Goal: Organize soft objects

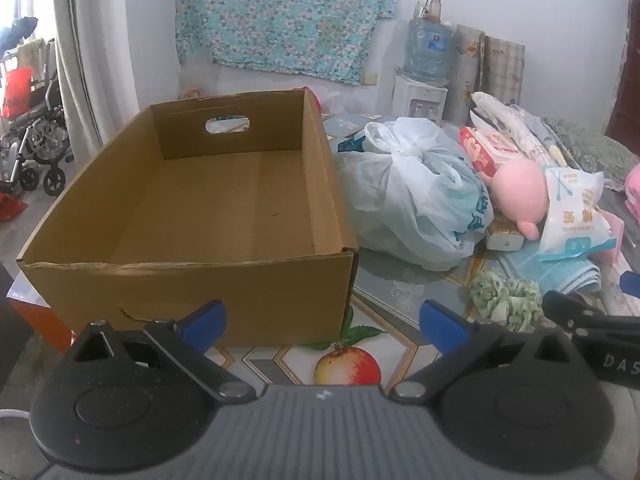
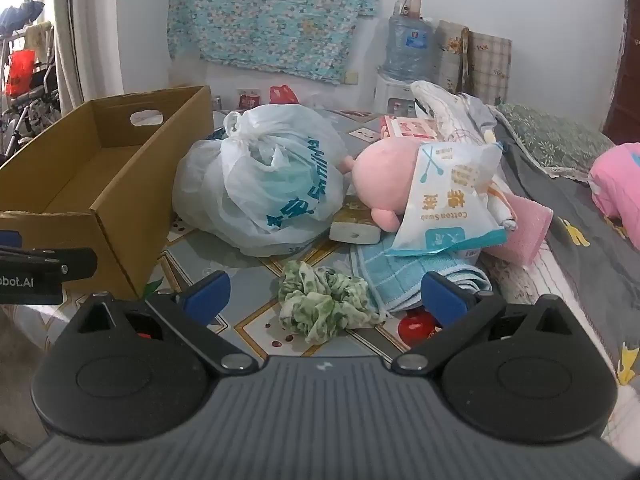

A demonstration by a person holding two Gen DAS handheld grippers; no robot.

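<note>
- The left tool [image 1: 322, 322] hangs spread wide with nothing between its blue pads, low over the counter [image 1: 400, 292] and squared up to the near wall of the cardboard box [image 1: 192, 280].
- That box runs its long axis away from the tool, handle cutout at the far end, its floor bare.
- The right tool [image 2: 325, 294] is released too, both pads apart, and the green scrunchie [image 2: 326, 304] lies crumpled on the counter just ahead, between the fingers' line.
- Behind the scrunchie a blue towel [image 2: 404, 276] lies folded, partly buried under a cotton swab packet [image 2: 448, 208].
- The pink plush toy [image 2: 384, 176] lies on its side, long axis running left to right, its right part covered by the packet.
- A tied white plastic bag [image 2: 260, 184] sits between the box and the plush.
- On the far right a pink bundle [image 2: 618, 184] on the bed is cut by the frame edge.
</note>
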